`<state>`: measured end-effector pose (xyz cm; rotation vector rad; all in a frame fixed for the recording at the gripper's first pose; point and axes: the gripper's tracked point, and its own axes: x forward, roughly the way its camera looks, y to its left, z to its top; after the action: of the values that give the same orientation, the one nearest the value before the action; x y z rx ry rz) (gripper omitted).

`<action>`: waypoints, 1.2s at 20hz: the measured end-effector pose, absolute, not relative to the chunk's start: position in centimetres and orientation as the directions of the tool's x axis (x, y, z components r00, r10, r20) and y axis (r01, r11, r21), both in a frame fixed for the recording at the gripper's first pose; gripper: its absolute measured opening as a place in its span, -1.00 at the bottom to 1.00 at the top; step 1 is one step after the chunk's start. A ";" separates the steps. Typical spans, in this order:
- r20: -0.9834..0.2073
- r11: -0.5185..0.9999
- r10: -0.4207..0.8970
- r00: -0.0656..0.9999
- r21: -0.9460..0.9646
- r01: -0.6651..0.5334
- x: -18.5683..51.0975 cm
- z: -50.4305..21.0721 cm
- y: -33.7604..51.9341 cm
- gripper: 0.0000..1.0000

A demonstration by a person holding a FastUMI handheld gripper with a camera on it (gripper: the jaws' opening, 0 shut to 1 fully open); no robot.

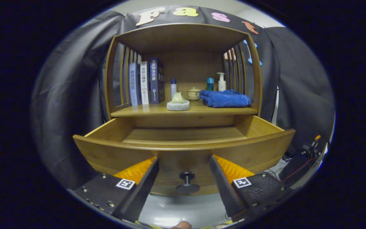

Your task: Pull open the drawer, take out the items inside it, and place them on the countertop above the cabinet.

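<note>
A wooden cabinet stands ahead with its drawer [183, 149] pulled out toward me. The part of the drawer floor I can see is bare wood; the front panel hides the near part. A dark round knob [186, 182] sticks out of the drawer front, between my fingers and slightly ahead of them. My gripper [184, 165] is open, its fingers spread to either side of the knob and touching nothing. On the countertop [157, 110] above the drawer lie a folded blue towel [225, 98] and a pale green piece on a white round pad [178, 102].
At the back of the countertop stand three books [145, 82], a small bottle [173, 88], a lidded ceramic cup [193, 93], a teal container [210, 84] and a pump bottle [221, 82]. Slatted side walls enclose the shelf. Cables and equipment [307, 149] lie low on the right.
</note>
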<state>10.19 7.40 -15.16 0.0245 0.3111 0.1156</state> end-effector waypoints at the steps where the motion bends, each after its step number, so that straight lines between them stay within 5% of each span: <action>1: -0.327 0.993 0.119 0.938 0.039 -0.112 10.4 -15.6 7.4 0.93; 24: -0.353 0.991 0.132 0.926 0.067 -0.116 17.8 -16.1 8.7 0.99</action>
<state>17.78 8.74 -16.14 0.0453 0.3655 0.1271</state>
